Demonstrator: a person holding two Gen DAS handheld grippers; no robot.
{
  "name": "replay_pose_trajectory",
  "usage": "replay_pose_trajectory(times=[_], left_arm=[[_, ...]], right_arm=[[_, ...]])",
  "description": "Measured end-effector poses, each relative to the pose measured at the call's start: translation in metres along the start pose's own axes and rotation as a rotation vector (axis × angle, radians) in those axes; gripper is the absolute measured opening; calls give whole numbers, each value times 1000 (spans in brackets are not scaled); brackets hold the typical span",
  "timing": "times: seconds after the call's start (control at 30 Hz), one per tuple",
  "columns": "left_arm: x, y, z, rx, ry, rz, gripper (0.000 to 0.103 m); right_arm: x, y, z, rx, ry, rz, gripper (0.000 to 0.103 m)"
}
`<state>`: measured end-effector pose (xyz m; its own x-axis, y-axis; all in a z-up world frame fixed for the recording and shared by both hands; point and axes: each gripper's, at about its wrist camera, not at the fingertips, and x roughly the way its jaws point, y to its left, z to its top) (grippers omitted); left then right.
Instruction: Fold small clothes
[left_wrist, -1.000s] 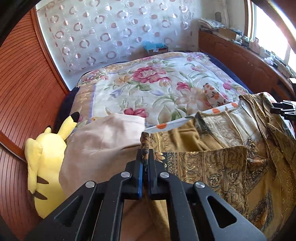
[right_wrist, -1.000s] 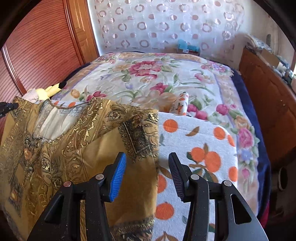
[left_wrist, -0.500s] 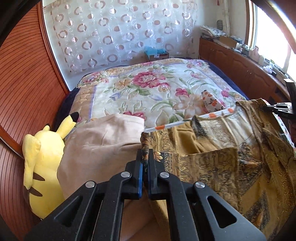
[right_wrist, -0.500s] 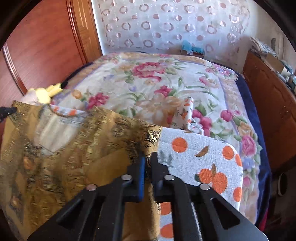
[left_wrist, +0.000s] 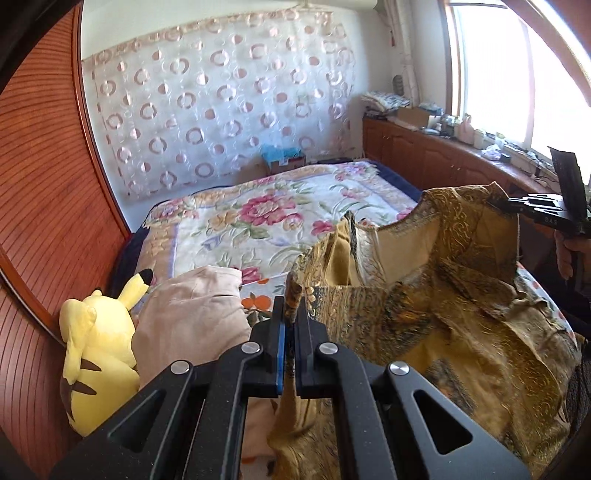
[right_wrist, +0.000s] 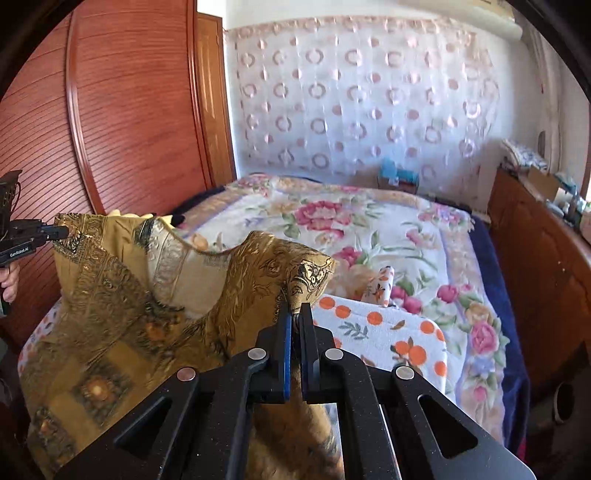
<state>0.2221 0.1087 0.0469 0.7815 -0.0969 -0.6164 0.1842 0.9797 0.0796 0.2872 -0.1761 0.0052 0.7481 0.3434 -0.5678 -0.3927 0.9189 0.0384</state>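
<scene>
Left wrist view: your left tongs (left_wrist: 289, 325) are clamped on a corner of the mustard-gold patterned fabric garment (left_wrist: 461, 332), lifted above the floral-quilted bed (left_wrist: 258, 221); a yellow plush toy (left_wrist: 96, 354) sits left.
Right wrist view: your right tongs (right_wrist: 294, 325) are clamped on the garment's other corner (right_wrist: 295, 277), above an orange-dotted white towel (right_wrist: 388, 332).

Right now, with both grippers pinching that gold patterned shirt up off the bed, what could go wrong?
1. The left gripper and right gripper each pinch only a small edge of the gold shirt; it may slip free.
2. The shirt sags unevenly between them, so a fold could land crooked.
3. Its hanging part could drag the orange-print cloth or beige garment beneath.
</scene>
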Motion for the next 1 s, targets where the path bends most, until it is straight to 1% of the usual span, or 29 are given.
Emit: replay_pose_trajectory(times=[0.13, 0.27, 0.33, 0.47, 0.53, 0.63, 0.73, 0.83, 0.93, 1.0], left_arm=[[-28, -14, -17, 11, -28, -19, 5], [-50, -25, -48, -1, -37, -39, 5], [-59, -28, -68, -13, -36, -32, 5], [-74, -30, -122, -105, -8, -52, 5], [-82, -30, -147, -134, 4, -42, 5], [-88, -31, -172, -157, 23, -25, 5], [-90, -29, -187, -190, 43, -34, 5], [-97, -32, -193, -196, 39, -25, 5], [-110, -31, -195, -212, 19, -28, 5], [-121, -28, -196, -219, 2, -25, 5]], right_arm=[[-40, 11, -27, -4, -31, 7, 3], [-73, 18, -58, -4, -41, 9, 3], [-90, 25, -80, 0, -37, 15, 3], [-123, 41, -121, -11, -7, 22, 3], [-138, 47, -145, 2, 10, 40, 3], [-153, 50, -177, 25, 38, 50, 3], [-170, 52, -201, 34, 51, 43, 3], [-187, 52, -212, 50, 49, 38, 3], [-199, 51, -216, 69, 55, 38, 3], [-205, 55, -212, 55, 60, 33, 3]])
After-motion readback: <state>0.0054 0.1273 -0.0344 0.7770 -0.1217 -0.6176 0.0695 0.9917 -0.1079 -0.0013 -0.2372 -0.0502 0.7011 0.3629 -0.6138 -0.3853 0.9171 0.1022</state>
